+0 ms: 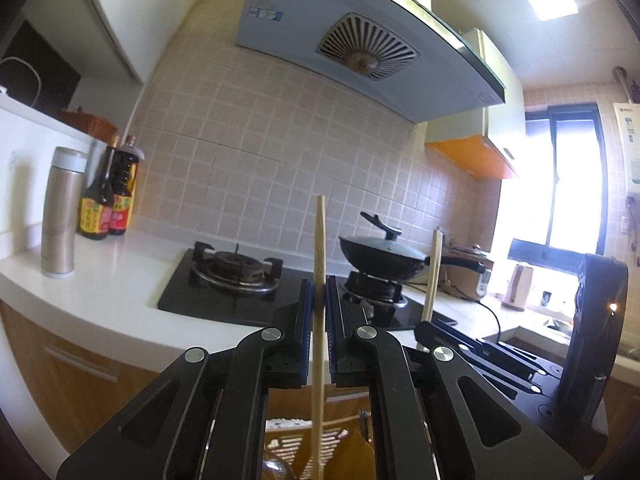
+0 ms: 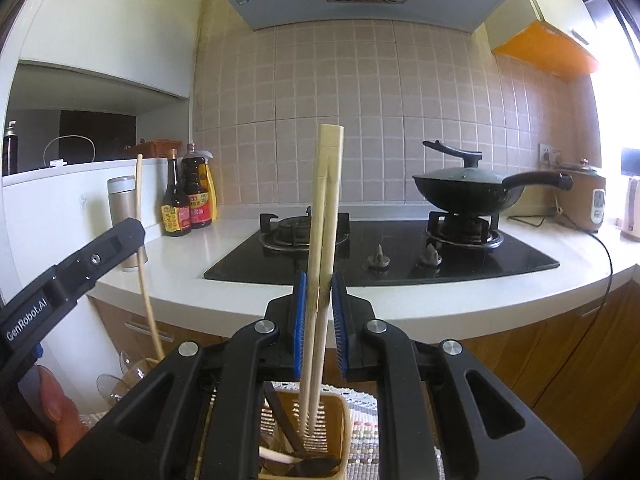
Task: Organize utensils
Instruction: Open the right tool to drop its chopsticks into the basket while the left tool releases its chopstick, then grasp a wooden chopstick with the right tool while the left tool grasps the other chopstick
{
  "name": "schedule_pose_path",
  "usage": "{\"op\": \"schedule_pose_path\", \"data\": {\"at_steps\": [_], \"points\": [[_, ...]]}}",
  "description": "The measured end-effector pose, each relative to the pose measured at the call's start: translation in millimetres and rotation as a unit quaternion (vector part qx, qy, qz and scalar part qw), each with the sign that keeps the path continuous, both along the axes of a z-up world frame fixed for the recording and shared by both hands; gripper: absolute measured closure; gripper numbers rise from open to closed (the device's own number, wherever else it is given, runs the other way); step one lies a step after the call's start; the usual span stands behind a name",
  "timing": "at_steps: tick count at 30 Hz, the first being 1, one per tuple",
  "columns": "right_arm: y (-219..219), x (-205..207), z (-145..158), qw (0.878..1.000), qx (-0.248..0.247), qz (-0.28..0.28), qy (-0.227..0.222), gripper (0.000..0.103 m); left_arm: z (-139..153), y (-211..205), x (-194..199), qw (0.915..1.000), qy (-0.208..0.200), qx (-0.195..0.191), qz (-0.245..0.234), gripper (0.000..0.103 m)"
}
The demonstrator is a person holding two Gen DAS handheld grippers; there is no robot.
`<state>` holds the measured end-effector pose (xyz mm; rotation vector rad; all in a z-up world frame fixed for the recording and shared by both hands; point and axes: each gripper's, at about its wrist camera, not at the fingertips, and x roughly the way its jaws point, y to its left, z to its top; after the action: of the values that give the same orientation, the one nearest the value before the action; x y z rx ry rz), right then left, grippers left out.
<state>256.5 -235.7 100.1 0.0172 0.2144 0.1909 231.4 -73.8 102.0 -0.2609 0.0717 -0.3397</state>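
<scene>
Right tool (image 2: 320, 312), clamped on upright chopstick pair (image 2: 325, 216), tips directly above utensil basket (image 2: 338, 420); left tool (image 1: 318, 312) grips single chopstick (image 1: 320, 240).

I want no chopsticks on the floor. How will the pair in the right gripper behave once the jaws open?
The two chopsticks look stiff, thin and light, so they should drop straight. Their lower ends already sit inside the slotted utensil holder, which should catch them. Standing tall above its rim, they will probably lean against a wall; the right gripper pinches only their middle.
</scene>
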Motion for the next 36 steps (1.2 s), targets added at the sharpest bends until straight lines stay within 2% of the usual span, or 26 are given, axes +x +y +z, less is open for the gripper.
{"op": "schedule_pose_path", "data": {"at_steps": [2,3,4,5,6,7,13,19,24,27,30,34,36], "points": [[-2.0,-3.1,-1.8,1.000,0.002,-0.002,0.004,0.089,-0.3,2.5,0.5,0.9998,0.012,-0.002,-0.014,0.091],[-3.2,-5.3,-2.3,1.000,0.001,-0.002,0.006,0.086,-0.5,4.1,0.1,0.9997,0.015,-0.004,-0.016,0.081],[-4.1,-9.0,-2.9,1.000,-0.002,-0.003,0.009,0.076,0.2,7.1,-1.7,0.9996,0.018,-0.008,-0.018,0.071],[-5.1,-12.5,-2.9,1.000,-0.003,-0.004,0.009,0.061,1.4,10.6,-4.4,0.9996,0.019,-0.012,-0.020,0.068],[-6.0,-16.1,-2.7,1.000,-0.004,-0.005,0.008,0.055,3.4,12.9,-7.0,0.9995,0.019,-0.014,-0.021,0.064],[-7.0,-23.4,-1.6,1.000,-0.006,-0.007,0.006,0.053,6.3,16.3,-11.0,0.9995,0.019,-0.016,-0.021,0.058],[-14.5,-62.9,14.5,1.000,-0.003,-0.009,0.019,0.053,33.2,33.9,-45.0,0.9994,0.017,-0.010,-0.027,0.045],[-15.7,-107.7,39.4,0.999,-0.001,0.006,0.051,0.053,68.3,48.0,-87.1,0.9980,0.041,0.002,-0.048,0.044],[-14.2,-136.0,46.5,0.993,0.005,0.023,0.116,0.053,80.2,52.9,-120.3,0.9934,0.084,0.017,-0.076,0.044],[-9.1,-147.2,35.7,0.984,-0.002,0.034,0.177,0.053,73.9,53.6,-134.6,0.9875,0.121,0.033,-0.095,0.044],[-0.2,-150.6,12.4,0.963,-0.012,0.051,0.265,0.053,56.5,54.1,-140.6,0.9773,0.175,0.047,-0.110,0.044],[11.4,-151.3,-27.8,0.931,-0.016,0.074,0.357,0.053,14.3,51.9,-137.2,0.9566,0.258,0.070,-0.115,0.044],[17.7,-152.5,-49.2,0.919,-0.022,0.075,0.386,0.054,-19.7,48.9,-130.9,0.9394,0.311,0.078,-0.122,0.046]]}}
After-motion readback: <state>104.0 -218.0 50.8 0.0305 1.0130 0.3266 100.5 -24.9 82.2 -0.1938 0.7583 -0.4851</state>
